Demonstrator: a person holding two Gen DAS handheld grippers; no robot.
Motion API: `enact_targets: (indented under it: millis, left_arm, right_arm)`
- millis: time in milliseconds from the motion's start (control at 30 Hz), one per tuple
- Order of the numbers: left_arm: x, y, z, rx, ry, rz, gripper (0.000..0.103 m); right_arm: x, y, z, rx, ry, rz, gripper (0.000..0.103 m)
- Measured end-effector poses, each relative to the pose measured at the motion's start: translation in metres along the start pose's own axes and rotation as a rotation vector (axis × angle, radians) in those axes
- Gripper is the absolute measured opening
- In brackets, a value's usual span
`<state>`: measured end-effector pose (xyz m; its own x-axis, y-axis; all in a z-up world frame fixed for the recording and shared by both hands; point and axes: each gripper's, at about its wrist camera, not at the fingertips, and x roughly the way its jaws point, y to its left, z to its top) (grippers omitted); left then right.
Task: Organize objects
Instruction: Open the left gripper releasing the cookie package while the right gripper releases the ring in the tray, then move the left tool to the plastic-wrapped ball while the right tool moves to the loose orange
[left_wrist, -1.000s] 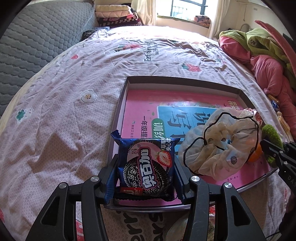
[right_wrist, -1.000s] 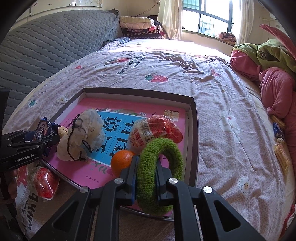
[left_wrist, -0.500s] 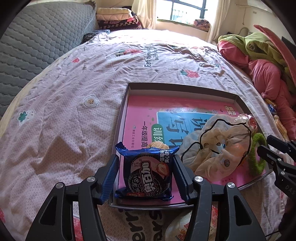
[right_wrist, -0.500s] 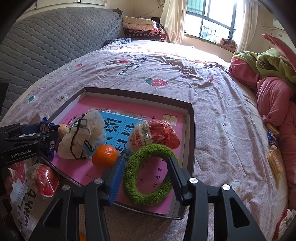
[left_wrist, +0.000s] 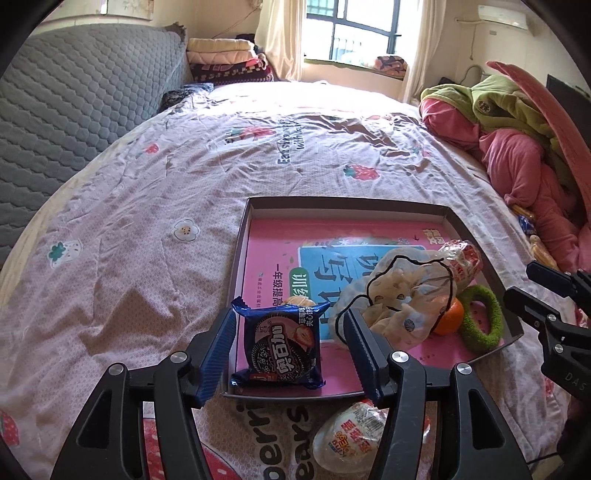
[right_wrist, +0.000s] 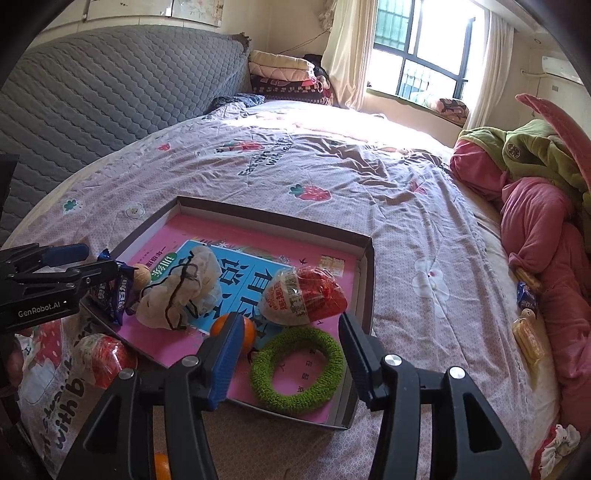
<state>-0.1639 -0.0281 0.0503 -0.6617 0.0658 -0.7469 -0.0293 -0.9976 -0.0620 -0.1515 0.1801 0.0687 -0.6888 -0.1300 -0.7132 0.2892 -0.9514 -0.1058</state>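
Note:
A shallow tray (left_wrist: 347, 206) with a pink book-cover floor lies on the bed. A blue cookie packet (left_wrist: 282, 350) rests flat in its near left corner, between the jaws of my left gripper (left_wrist: 288, 325). Those jaws are opening and the pads stand clear of the packet. A green fuzzy ring (right_wrist: 260, 373) lies flat in the tray's near right corner, below my right gripper (right_wrist: 291, 325), whose jaws are also opening with nothing pressed. A white scrunchie (left_wrist: 399, 295), an orange (right_wrist: 251, 330) and a red-and-white snack bag (right_wrist: 303, 291) also lie in the tray.
Another red-and-white snack bag (left_wrist: 351, 435) lies on the bed just outside the tray's near edge. Pink and green clothes (right_wrist: 535, 206) are piled at the right, with small snack packets (right_wrist: 528, 336) beside them. A grey quilted headboard (left_wrist: 74, 110) lines the left.
Both grippers have opened and drawn back upward. The cookie packet was let go in the tray. The green ring was released and now lies flat instead of standing between the pads.

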Motion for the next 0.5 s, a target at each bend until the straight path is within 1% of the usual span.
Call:
enact_targets:
  millis: [133,233,367,500]
  left_arm:
    - [-0.01,-0.003,-0.008,0.019,-0.012,-0.024,0.063]
    - [-0.014,-0.007,-0.016,0.041,-0.004,-0.036,0.063]
    - [-0.021,-0.01,-0.029,0.068,-0.006,-0.045,0.063]
    - [-0.026,-0.011,-0.038,0.082,0.004,-0.101,0.063]
  right_arm:
    - [-0.016,0.013,-0.004,-0.028,-0.026,0.022,0.053]
    - [-0.027,0.024,-0.01,-0.058,-0.037,0.043,0.053]
    - [-0.04,0.037,-0.023,-0.094,-0.048,0.053,0.057]
    - [-0.045,0.048,-0.035,-0.113,-0.04,0.071,0.059]
